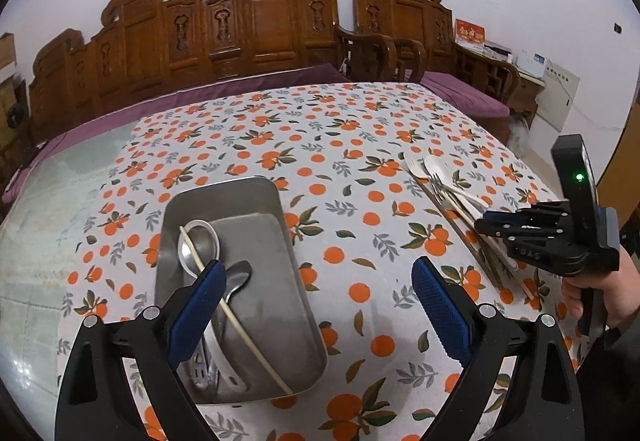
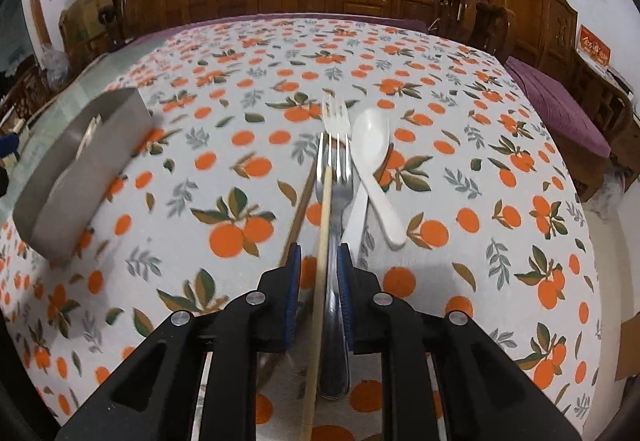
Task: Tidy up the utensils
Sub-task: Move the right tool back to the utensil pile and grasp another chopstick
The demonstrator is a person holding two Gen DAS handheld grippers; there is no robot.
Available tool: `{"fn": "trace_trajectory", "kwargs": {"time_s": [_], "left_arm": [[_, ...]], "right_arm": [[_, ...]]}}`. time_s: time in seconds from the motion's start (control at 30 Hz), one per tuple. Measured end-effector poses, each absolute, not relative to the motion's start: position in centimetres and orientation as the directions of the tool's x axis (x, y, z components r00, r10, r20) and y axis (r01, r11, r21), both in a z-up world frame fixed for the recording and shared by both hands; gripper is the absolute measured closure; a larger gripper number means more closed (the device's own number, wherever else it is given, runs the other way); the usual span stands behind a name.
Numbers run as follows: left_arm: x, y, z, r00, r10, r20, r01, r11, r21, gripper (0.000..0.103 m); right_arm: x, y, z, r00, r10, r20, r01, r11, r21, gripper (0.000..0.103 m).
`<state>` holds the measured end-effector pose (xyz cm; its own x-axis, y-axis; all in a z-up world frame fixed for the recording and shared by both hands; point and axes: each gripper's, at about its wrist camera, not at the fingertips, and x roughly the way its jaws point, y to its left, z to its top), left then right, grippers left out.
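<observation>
A steel tray (image 1: 296,265) on the orange-print tablecloth holds a metal spoon (image 1: 199,243), other metal utensils (image 1: 236,281) and a pale chopstick (image 1: 240,325). My left gripper (image 1: 318,309) is open and empty, just above the tray's near end. My right gripper (image 2: 318,261) is shut on a pale chopstick (image 2: 323,225) and the metal fork (image 2: 334,177) beside it, over the utensil pile. A white plastic spoon (image 2: 374,153), a white plastic fork (image 2: 334,117) and a brown chopstick (image 2: 302,201) lie there too. The pile also shows in the left wrist view (image 1: 444,189), with the right gripper (image 1: 486,223).
The tray also shows at the left in the right wrist view (image 2: 60,201). Carved wooden benches (image 1: 256,21) with purple cushions (image 1: 464,93) stand behind the table. The glass table edge (image 1: 40,241) lies left of the cloth.
</observation>
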<state>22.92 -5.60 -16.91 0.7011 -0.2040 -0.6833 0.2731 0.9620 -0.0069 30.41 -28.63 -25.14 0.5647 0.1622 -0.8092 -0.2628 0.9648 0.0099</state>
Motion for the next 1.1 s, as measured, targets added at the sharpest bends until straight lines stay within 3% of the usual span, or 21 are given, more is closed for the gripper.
{"fn": "trace_trajectory", "kwargs": {"time_s": [0.17,0.87,0.9,1.1], "left_arm": [[22.6,-6.6,-17.5,0.693,-0.207,-0.69,0.28,0.96,-0.007,0.013],[21.5,-8.8,-18.5,0.677,-0.221,-0.702,0.329,0.944,0.02,0.013],[21.5,-8.8,-18.5,0.676,-0.218,-0.703,0.327,0.945,0.022,0.013],[21.7,-9.4,-18.8,0.671,-0.206,-0.712,0.32,0.947,0.028,0.013]], "right_arm": [[29.8,-28.7,-25.6,0.546,0.155,-0.823,-0.271,0.963,0.002,0.09],[28.8,-27.7,-26.3,0.501,0.163,-0.85,-0.307,0.952,0.002,0.093],[28.9,-27.8,-26.1,0.503,0.166,-0.848,-0.303,0.953,0.006,0.097],[29.2,-29.9,-24.0,0.563,0.209,-0.8,-0.254,0.964,0.073,0.097]]}}
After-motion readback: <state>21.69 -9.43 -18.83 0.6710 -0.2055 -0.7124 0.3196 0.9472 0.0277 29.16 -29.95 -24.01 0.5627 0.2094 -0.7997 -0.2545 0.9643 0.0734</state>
